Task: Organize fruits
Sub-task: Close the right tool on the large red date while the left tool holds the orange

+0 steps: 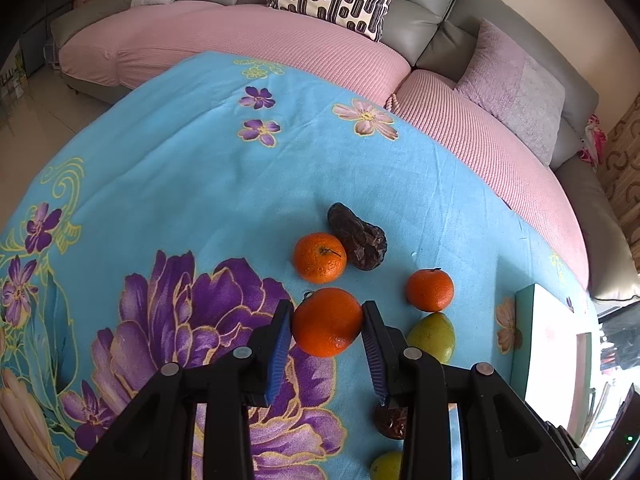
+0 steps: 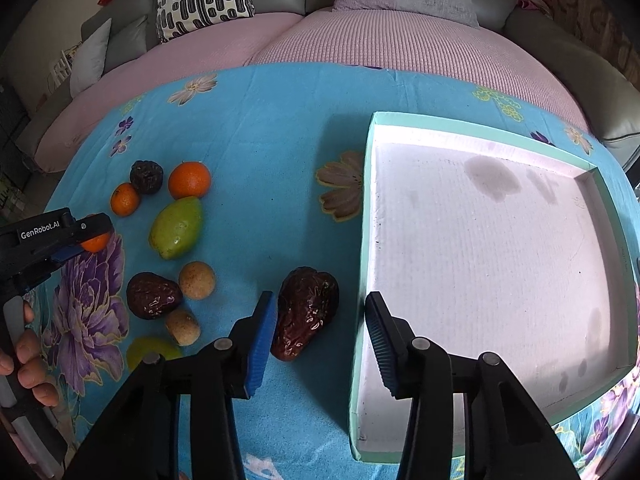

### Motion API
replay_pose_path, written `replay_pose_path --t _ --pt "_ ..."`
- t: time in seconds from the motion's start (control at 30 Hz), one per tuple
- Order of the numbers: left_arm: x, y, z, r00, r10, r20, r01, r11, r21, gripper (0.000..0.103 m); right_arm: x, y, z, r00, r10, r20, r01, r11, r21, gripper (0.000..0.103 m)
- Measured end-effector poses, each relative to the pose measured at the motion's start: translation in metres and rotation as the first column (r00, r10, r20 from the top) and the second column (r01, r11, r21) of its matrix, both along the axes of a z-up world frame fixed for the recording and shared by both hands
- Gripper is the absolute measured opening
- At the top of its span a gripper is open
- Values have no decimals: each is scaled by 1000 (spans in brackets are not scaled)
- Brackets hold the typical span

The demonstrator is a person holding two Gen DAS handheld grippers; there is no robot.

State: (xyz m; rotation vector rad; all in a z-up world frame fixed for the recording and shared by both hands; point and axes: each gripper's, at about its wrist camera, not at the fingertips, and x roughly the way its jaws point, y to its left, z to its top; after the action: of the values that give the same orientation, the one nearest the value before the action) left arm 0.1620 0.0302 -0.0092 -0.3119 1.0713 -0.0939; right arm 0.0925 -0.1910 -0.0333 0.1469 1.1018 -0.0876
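Observation:
My left gripper (image 1: 328, 306) is shut on an orange (image 1: 327, 322), both blue pads pressed to its sides on the blue floral cloth (image 1: 180, 184). Two more oranges (image 1: 319, 258) (image 1: 430, 290) and a wrinkled dark date (image 1: 358, 240) lie just beyond it. In the right wrist view, my right gripper (image 2: 320, 296) is open around another dark date (image 2: 306, 312). Its left pad is against the fruit and its right pad stands apart from it. The white tray with a teal rim (image 2: 370, 200) sits directly right of this date and holds no fruit.
Left of the date lie a green fruit (image 2: 176, 228), two oranges (image 2: 189, 180) (image 2: 125, 199), other dates (image 2: 154, 296) (image 2: 146, 177) and two small brown fruits (image 2: 197, 280) (image 2: 183, 327). A person's hand (image 2: 28, 360) holds the left gripper's handle. A pink-covered sofa (image 2: 400, 40) borders the far edge.

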Motion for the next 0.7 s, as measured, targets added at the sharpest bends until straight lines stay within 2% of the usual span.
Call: replay_pose_path --t 0.27,0.37,0.53,0.7 --pt "-4 -5 10 1000 -13 20 13 1000 7 37 5 2 -11 1000 -6 -16 6 1000 -19 47" --pt "-5 -6 10 1000 -17 20 17 1000 9 37 4 -1 -10 1000 -17 -9 17 1000 -24 40" --pt "-6 -6 13 1000 -19 24 19 1000 3 37 3 -3 -7 1000 -11 -7 11 1000 -8 40" --pt "-7 -4 16 999 -13 30 13 1000 -4 37 -4 -5 11 998 -2 58 2 1000 10 40"
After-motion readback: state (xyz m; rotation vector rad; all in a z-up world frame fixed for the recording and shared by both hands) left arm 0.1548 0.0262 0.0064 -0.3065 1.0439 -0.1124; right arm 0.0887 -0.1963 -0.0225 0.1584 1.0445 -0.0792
